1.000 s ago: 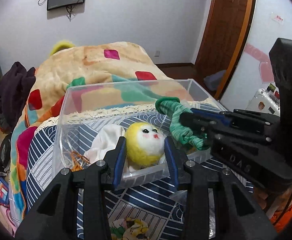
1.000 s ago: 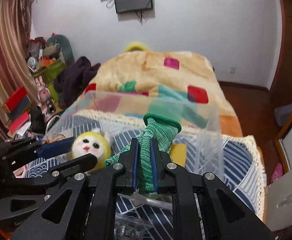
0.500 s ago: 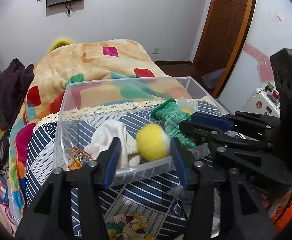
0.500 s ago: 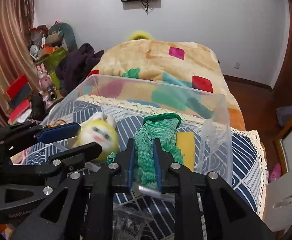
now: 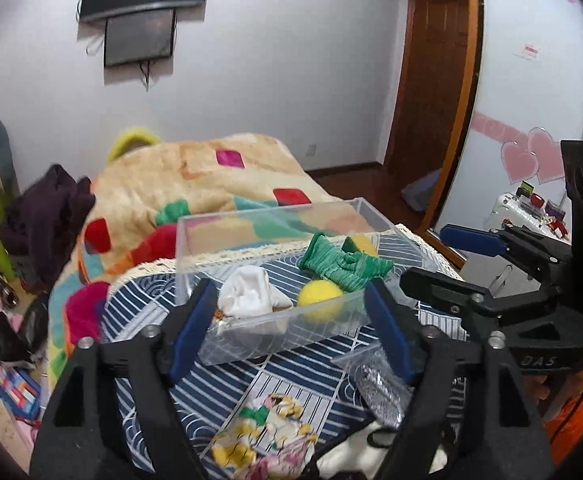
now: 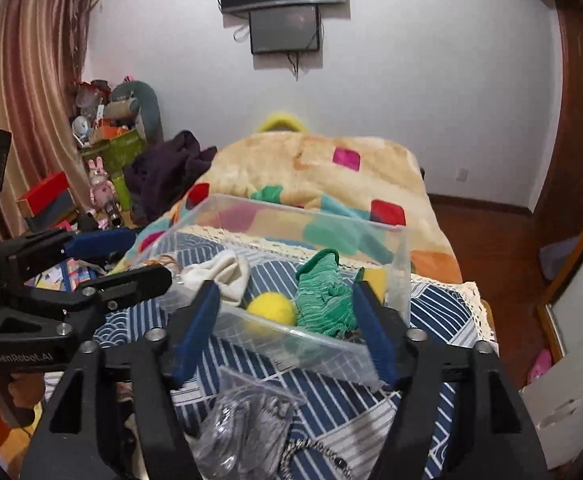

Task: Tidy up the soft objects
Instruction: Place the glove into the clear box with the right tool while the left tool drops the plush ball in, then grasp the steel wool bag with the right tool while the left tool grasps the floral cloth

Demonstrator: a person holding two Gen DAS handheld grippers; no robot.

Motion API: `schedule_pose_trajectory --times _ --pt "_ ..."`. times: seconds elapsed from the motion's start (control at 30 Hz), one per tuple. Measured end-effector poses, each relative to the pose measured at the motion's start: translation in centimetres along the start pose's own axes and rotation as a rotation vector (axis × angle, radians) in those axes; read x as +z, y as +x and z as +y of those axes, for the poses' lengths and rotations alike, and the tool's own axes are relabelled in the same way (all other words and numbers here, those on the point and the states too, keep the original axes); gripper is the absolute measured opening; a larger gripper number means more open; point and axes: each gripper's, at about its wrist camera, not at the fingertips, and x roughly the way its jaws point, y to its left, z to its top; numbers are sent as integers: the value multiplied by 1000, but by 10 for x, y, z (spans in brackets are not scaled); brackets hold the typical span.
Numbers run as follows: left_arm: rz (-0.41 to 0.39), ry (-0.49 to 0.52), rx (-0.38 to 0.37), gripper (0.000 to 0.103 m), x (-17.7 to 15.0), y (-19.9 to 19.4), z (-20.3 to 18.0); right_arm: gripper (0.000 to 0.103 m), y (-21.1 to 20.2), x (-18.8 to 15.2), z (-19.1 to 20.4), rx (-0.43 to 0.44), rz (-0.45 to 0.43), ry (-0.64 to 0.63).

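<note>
A clear plastic box (image 5: pixel 195 240) (image 6: pixel 401 264) stands on the striped bed cover. In it lie a yellow plush ball (image 5: pixel 318 300) (image 6: pixel 271 309), a green knit sock (image 5: pixel 343 266) (image 6: pixel 323 300), a white cloth (image 5: pixel 247 294) (image 6: pixel 223 272) and a yellow piece (image 5: pixel 365 242) at the back. My left gripper (image 5: pixel 289 334) is open and empty, in front of the box. My right gripper (image 6: pixel 283 330) is open and empty, also in front of the box. Each gripper shows in the other's view, the right (image 5: pixel 463 258) and the left (image 6: pixel 119 256).
A floral cloth (image 5: pixel 267 436) and a clear bag with something silvery (image 5: pixel 379 384) (image 6: pixel 247 428) lie on the cover near me. A patterned blanket (image 5: pixel 211 176) covers the bed behind. Clutter sits at the left (image 6: pixel 103 152); a wooden door (image 5: pixel 435 92) is at the right.
Both grippers opened and pulled back from the box. The yellow plush left my left gripper and the green sock left my right gripper; both now lie in the box.
</note>
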Motion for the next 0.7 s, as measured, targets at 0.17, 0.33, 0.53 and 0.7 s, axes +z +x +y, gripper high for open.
schedule_pose_trajectory --times 0.17,0.33,0.53,0.7 --pt "11 18 13 90 -20 -15 2 84 -10 -11 5 2 -21 1" --pt "74 -25 10 90 -47 -15 10 84 -10 -29 4 19 9 33" --pt "181 -10 47 90 -78 6 15 83 -5 -53 7 61 50 66" --pt "232 -45 47 90 -93 19 22 72 11 -67 14 95 110 80"
